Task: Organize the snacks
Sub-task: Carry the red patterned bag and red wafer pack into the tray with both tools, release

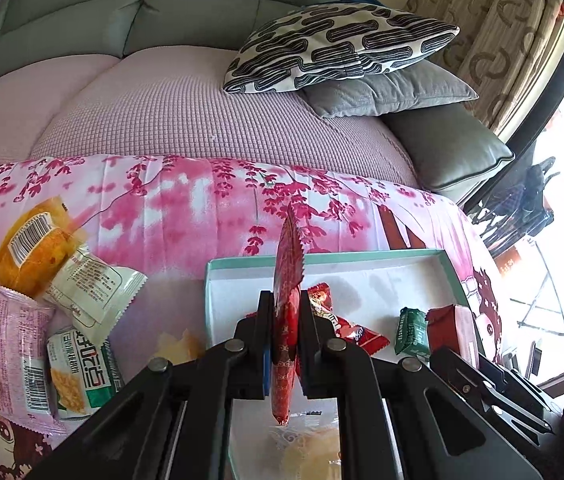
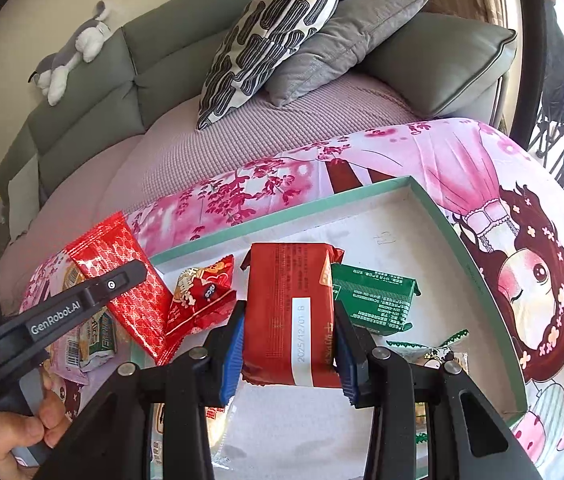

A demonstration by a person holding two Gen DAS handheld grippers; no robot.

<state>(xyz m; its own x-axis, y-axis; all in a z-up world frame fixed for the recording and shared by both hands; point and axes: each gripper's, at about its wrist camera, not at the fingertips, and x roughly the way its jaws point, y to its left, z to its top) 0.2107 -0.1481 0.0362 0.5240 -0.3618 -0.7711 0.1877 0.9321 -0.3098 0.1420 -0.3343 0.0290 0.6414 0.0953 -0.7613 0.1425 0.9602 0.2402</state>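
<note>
My left gripper [image 1: 286,312] is shut on a thin red patterned snack packet [image 1: 287,264], held edge-on above the near left part of the teal-rimmed white box [image 1: 401,256]. The same packet [image 2: 122,276] and left gripper show in the right wrist view. My right gripper [image 2: 289,334] is shut on a red rectangular snack pack [image 2: 287,300] with a white date strip, inside the box [image 2: 477,272]. A green packet [image 2: 373,296] and a small red packet [image 2: 198,300] lie in the box beside it.
Several loose snacks lie on the pink floral cloth at left, among them an orange packet [image 1: 30,244], a white one [image 1: 90,296] and a pink one [image 1: 22,356]. The sofa with a patterned cushion [image 1: 341,44] stands behind. A plush toy [image 2: 74,52] lies on the sofa back.
</note>
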